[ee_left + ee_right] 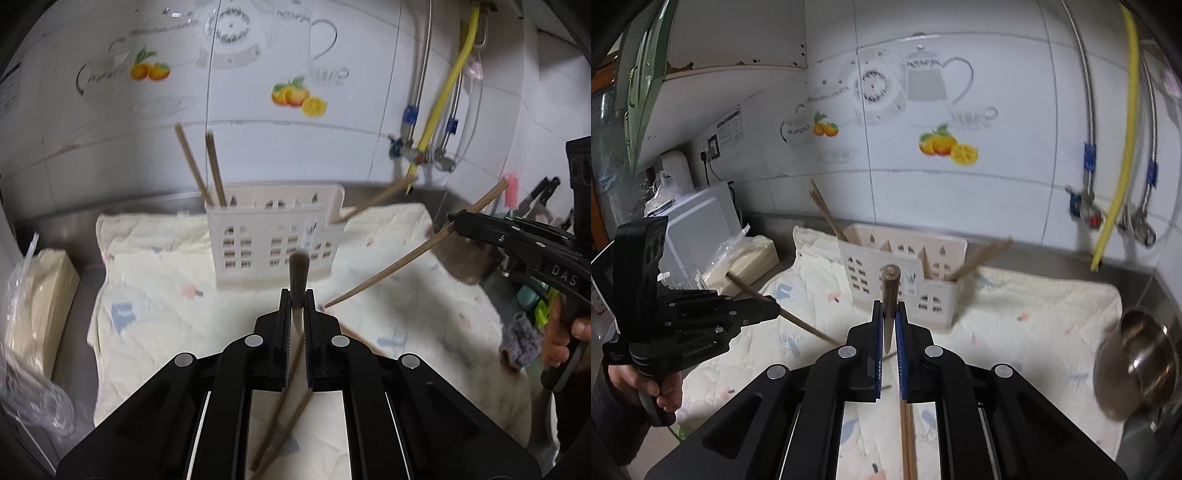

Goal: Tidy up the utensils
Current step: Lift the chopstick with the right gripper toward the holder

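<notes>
The left gripper (297,306) is squeezed tight on 1 chopstick (298,273). The right gripper (889,317) pinches another chopstick (889,291). Both are up above the cloth (166,288). The white holder (273,236) behind them has chopsticks inside.

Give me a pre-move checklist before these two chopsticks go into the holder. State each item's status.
1. Left tool shut on a chopstick: ok.
2. Right tool shut on a chopstick: ok.
3. Utensil holder upright on the cloth: ok.
4. Room in the holder: ok; two chopsticks lean at its left end, one sticks out at its right end, middle slots look free.
5. Held chopsticks clear of each other: ok, they are apart in both views.
6. More chopsticks left on the cloth: not ok, some remain below the tools.
</notes>
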Demonstrator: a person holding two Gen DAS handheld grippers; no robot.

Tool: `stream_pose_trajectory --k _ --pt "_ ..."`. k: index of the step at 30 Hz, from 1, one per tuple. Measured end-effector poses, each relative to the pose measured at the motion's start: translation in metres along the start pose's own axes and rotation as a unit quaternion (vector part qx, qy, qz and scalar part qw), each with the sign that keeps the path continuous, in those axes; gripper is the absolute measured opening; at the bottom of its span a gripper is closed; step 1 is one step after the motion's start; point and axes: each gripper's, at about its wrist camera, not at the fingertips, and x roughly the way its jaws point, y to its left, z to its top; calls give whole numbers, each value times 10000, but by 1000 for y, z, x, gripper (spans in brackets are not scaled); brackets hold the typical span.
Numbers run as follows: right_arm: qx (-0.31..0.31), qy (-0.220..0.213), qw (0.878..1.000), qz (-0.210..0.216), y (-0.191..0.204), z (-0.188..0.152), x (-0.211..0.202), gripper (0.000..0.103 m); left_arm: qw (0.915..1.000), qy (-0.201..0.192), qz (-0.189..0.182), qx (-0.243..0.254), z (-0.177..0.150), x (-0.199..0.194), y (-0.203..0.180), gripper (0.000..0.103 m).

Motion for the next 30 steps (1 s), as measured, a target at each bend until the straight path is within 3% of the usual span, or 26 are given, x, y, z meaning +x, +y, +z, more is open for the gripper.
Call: stream_pose_trajectory --k 10,19,24,30 --pt "-225 -199 9995 -60 -8 61 -16 6 9967 -765 -49 278 75 -36 -1 5" --pt "-192 -287 9989 -313 -24 89 -4 6 9923 -1191 309 162 138 -30 18 5" --pt "-67 -212 9990 -397 -36 93 17 6 9922 -1111 560 90 147 -5 30 5" --pt "55 33 9992 -402 -45 87 47 6 9968 -614 499 -149 132 35 51 5"
